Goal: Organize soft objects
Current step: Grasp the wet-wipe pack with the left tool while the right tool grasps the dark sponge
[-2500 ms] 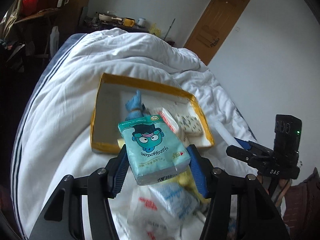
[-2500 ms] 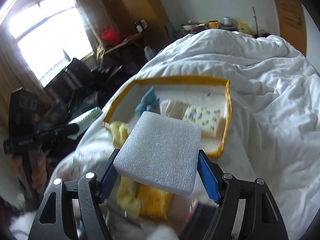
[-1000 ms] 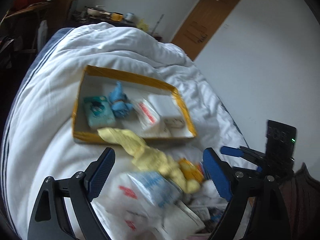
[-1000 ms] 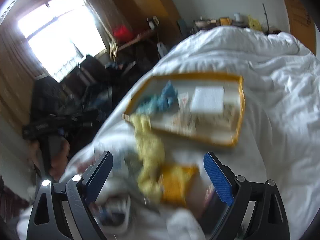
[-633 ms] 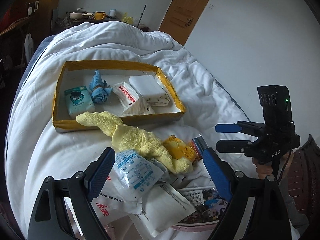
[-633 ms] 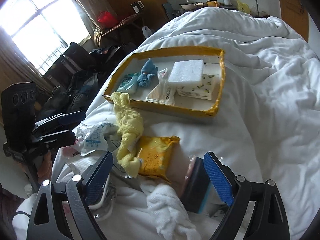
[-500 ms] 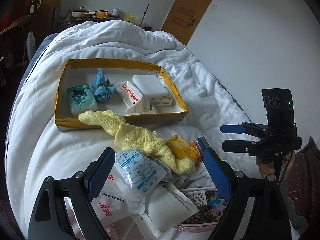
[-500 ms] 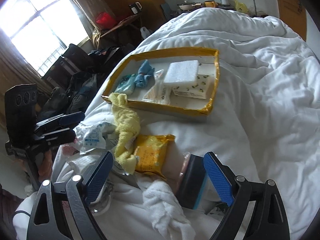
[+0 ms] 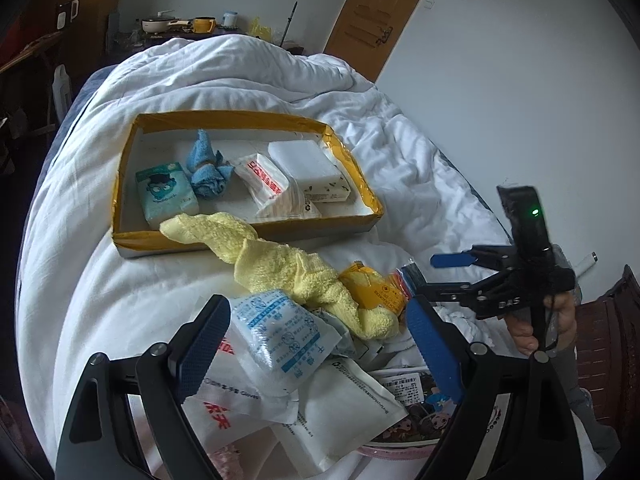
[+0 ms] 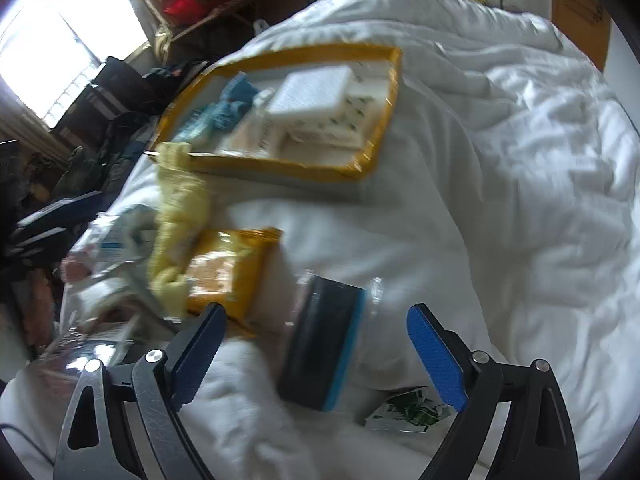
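A yellow-taped box (image 9: 362,184) on the white duvet holds a teal tissue pack (image 9: 166,194), a blue cloth (image 9: 208,168), a red-printed pack (image 9: 262,176) and a white foam block (image 9: 302,158). A yellow towel (image 9: 280,268) trails from the box's near edge to a pile of packets. My left gripper (image 9: 318,304) hangs open over a blue-printed white packet (image 9: 280,336). My right gripper (image 10: 317,312) is open, its jaws closing. A black-and-blue sponge (image 10: 320,340) in clear wrap lies between its fingers, untouched. An orange pack (image 10: 228,268) sits to the sponge's left.
More white packets (image 9: 344,416) and a pink-rimmed dish (image 9: 400,446) lie under the left gripper. A small green-printed sachet (image 10: 408,412) is near the right fingers. A wall and a door (image 9: 372,12) stand beyond the bed, dark furniture to its left.
The teal tissue pack and the foam block have left the grippers and now lie in the box. Both grippers drew back to the pile; the right one sank towards the black sponge.
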### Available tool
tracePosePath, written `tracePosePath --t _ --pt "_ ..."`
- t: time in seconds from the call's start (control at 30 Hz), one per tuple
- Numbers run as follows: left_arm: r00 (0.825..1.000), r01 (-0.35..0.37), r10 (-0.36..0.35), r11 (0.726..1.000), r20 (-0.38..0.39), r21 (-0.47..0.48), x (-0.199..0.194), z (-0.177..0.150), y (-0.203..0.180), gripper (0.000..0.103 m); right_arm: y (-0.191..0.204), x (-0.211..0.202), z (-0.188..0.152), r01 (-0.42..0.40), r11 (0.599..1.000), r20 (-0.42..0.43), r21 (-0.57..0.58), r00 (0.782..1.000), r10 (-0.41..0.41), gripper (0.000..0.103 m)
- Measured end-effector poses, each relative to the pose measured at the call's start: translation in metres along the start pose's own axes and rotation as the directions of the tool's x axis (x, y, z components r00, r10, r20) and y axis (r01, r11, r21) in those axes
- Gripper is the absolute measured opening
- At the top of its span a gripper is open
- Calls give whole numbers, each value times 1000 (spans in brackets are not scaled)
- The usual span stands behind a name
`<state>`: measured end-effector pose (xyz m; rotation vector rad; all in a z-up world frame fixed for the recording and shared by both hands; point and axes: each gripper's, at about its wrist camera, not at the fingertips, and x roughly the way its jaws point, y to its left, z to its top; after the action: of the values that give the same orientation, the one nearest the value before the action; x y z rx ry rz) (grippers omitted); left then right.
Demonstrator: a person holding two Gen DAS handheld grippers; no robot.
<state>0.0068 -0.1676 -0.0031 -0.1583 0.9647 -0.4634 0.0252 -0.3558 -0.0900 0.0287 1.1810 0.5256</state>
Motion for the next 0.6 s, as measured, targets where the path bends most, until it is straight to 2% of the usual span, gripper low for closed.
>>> tracePosePath --t 0.1,0.2,0.23,0.27,0.4,0.47,0.6 --pt "1000 -14 14 1000 -2 3 -7 1 5 89 -4 15 -2 -3 1000 -43 4 999 3 77" --pt "999 -34 34 999 -31 9 -7 1 12 89 -2 28 -4 8 1000 -57 -24 998 -10 60" --pt "998 -39 40 999 -40 12 -6 0 14 89 -3 31 -3 6 1000 -62 -16 998 -7 49" --pt "998 -39 40 999 -53 13 -4 -1 16 89 -6 33 -3 3 1000 -61 -5 998 -3 44" --pt "992 -33 34 999 -118 11 13 -5 15 89 -3 27 -2 -7 1000 -21 -12 1000 7 39" --pt "986 -67 71 997 -152 30 27 -8 12 89 1 19 -1 -15 1000 11 -25 1000 15 36" --pt "978 -156 161 987 -135 48 43 -12 8 89 9 2 2 -30 999 96 -32 995 33 36"
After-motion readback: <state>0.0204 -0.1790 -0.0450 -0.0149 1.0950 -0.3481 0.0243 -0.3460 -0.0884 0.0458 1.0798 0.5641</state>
